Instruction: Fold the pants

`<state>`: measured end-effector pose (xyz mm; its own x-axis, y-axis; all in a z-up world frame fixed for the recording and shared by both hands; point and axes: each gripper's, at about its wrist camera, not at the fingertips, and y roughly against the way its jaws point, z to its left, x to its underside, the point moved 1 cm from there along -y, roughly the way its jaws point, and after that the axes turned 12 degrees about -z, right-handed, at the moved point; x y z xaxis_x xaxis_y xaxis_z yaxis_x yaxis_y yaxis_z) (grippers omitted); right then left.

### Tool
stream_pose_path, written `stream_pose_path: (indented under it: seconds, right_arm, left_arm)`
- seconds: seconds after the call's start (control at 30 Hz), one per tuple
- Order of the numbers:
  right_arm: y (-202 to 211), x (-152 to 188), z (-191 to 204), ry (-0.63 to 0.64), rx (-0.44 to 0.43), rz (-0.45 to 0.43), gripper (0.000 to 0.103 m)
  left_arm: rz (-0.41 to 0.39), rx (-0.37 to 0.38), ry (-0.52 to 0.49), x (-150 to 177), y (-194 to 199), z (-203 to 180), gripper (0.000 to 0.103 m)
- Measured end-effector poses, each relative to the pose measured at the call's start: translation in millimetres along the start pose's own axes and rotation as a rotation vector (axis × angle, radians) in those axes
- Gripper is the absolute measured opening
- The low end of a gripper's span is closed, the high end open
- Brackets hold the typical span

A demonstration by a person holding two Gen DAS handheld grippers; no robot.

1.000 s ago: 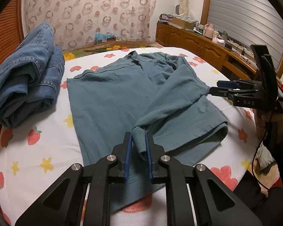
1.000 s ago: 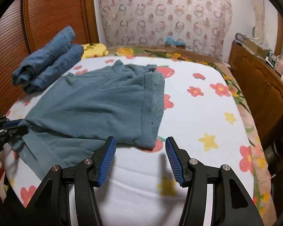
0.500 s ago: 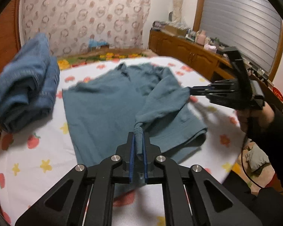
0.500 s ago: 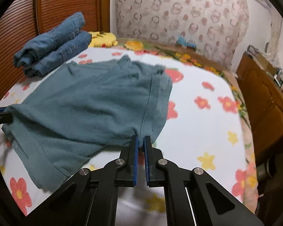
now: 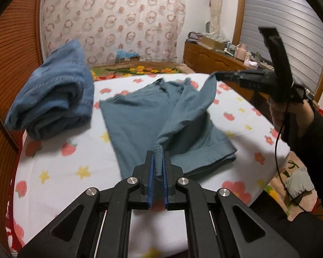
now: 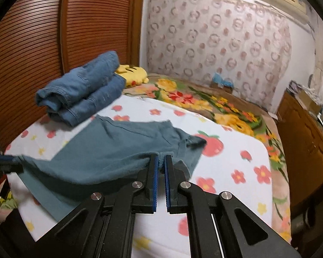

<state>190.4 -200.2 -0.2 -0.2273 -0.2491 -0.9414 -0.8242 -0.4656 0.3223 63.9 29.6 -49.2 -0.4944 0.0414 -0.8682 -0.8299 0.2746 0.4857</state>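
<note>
Teal-blue pants (image 5: 144,116) lie on a flowered white sheet. My left gripper (image 5: 158,153) is shut on one bunched corner of the top layer, near the front edge. My right gripper (image 6: 161,160) is shut on the other corner of that same edge. The fabric between the two stretches taut and hangs above the bed, while the rest of the pants (image 6: 109,146) still lies flat. In the left wrist view the right gripper (image 5: 220,76) shows at the right, held by a hand, pulling its corner up. The left gripper (image 6: 7,161) appears at the left edge of the right wrist view.
A stack of folded blue jeans (image 5: 53,92) sits at the bed's far left, by a slatted wooden headboard (image 6: 53,32). A yellow plush toy (image 6: 132,74) lies behind it. A wooden dresser (image 5: 213,61) with clutter runs along the right side. A flowered blanket (image 6: 204,101) covers the far end.
The right gripper closed from open onto the pants' corner. Both grippers then rose, lifting the top layer's edge off the bed and stretching it between them.
</note>
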Motion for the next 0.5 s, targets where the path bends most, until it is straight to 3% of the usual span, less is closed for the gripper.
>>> stream_pose_path:
  seconds: [0.37,0.5]
  right_arm:
    - [-17,14,-1,-0.051,-0.057,0.055,0.005]
    - [0,18,-4,-0.077,-0.061,0.057,0.012]
  left_arm:
    - [0.086,-0.046,0.028,34,-18,17,0.008]
    - [0.09,-0.046,0.03,36,-19,19,0.008]
